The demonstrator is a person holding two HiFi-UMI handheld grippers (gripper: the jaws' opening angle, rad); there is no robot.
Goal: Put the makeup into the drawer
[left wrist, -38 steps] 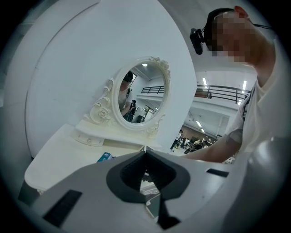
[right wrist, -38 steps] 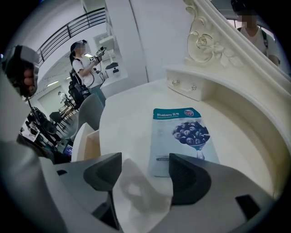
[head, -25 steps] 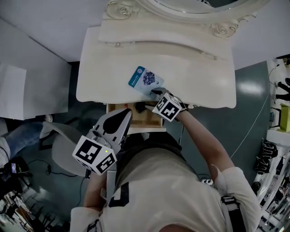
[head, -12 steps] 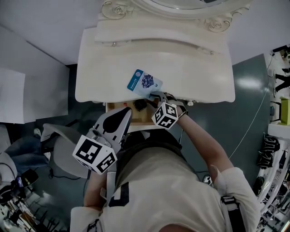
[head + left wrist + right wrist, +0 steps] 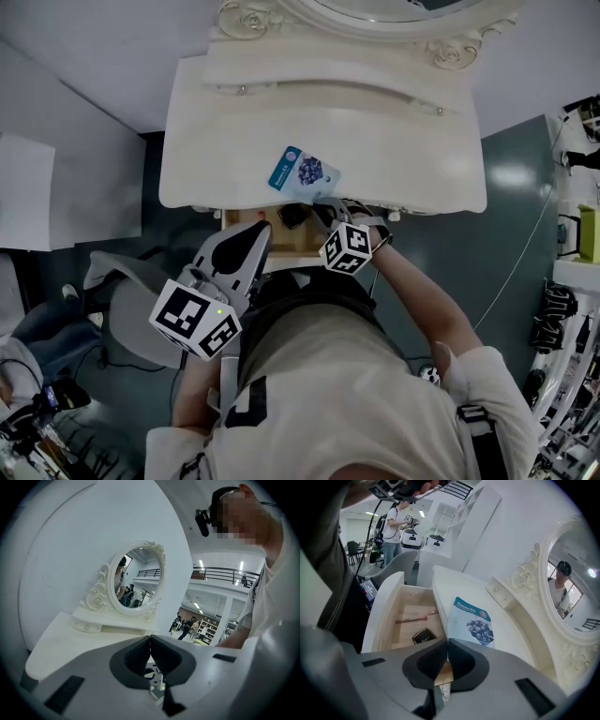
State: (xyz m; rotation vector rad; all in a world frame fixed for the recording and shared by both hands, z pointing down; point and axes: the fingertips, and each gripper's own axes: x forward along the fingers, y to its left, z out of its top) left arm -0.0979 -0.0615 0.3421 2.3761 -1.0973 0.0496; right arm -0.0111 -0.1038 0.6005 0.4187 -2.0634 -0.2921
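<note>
One edge of the mask sachet (image 5: pixel 471 623) is hidden in the just-closed right gripper (image 5: pixel 448 641); the left gripper (image 5: pixel 150 639) is shut, empty.

Tabletop (image 5: pixel 225 159): lay bare to the left, right and rear of the sachet (image 5: pixel 303 172); gave broad room for a pass.
Back edge: was closed off by the raised shelf (image 5: pixel 328 84) and the oval mirror (image 5: pixel 574 573).
Drawer (image 5: pixel 383 616): stood pulled out under the front edge, open from above.
Drawer floor: was partly taken by a pink brush (image 5: pixel 414 618) and a black compact (image 5: pixel 424 635); showed bare wood beyond them.
Right gripper (image 5: pixel 321 208): hung over the drawer's right end, jaws just closed on the sachet's near edge.
Left gripper (image 5: pixel 259 234): hovered before the drawer's left part, jaws together, empty.
Chair (image 5: pixel 127 300): stood off to the left, apart from the drawer.
</note>
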